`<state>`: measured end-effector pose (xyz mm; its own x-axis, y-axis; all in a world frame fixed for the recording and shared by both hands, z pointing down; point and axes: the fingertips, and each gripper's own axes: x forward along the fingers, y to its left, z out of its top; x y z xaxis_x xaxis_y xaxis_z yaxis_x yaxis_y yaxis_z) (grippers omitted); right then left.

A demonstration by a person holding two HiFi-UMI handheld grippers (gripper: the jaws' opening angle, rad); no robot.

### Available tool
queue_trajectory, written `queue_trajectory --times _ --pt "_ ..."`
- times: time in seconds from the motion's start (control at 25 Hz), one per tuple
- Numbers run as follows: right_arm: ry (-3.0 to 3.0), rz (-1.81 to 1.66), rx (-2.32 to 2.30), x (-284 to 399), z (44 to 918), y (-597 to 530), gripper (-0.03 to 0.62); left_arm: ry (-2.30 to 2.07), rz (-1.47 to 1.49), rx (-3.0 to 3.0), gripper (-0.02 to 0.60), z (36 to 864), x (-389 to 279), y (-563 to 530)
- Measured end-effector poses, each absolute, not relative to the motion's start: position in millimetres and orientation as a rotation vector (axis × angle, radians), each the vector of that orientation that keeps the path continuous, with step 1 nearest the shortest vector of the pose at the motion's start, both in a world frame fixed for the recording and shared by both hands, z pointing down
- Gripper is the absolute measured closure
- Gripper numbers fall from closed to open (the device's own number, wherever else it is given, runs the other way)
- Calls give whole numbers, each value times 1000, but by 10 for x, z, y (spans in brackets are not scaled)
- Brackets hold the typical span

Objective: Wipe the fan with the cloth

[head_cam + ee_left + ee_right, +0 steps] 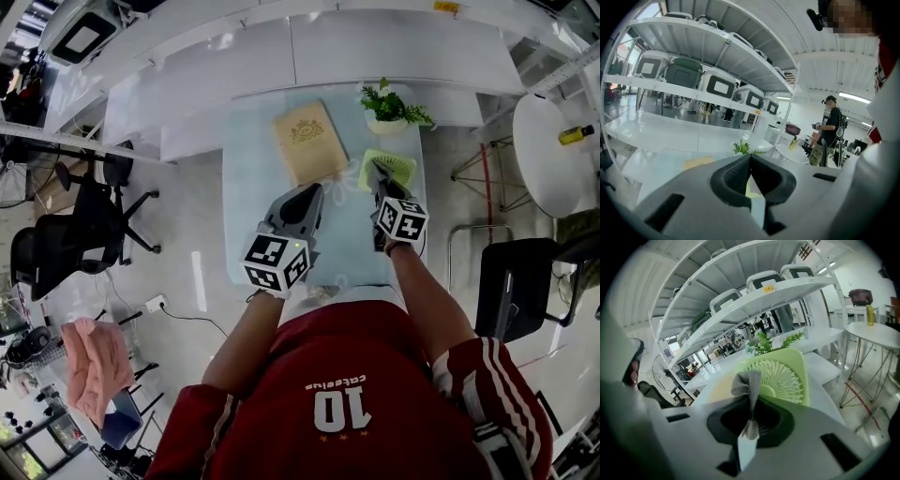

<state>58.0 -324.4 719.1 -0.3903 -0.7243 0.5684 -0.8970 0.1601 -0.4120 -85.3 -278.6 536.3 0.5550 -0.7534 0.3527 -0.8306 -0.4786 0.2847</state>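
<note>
The fan (pixel 783 380) lies on the bench (pixel 248 206) and wiping looks barely begun. The right gripper's (pixel 750 401) fingers pinch the cloth (pixel 746 383) just before it (left gripper (pixel 750 161) fingers together, empty).

Tan book (pixel 309 141) beside a potted plant (pixel 392 108) on the pale table (pixel 246 206); black office chair (pixel 80 230) nearby.

Right gripper view: the cloth (pixel 748 383) masks the left part of the fan (pixel 785 376) grille; the body of the right gripper (pixel 750 398) cuts off the fan's lower edge. Head view: this gripper covers the fan's near left corner and the whole cloth
</note>
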Motion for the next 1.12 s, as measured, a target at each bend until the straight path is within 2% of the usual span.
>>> queue_trajectory --times 1.12 --pt "-2025 1036 1845 1565 7156 -2931 576 -1140 256 2438 578 5392 -407 -2601"
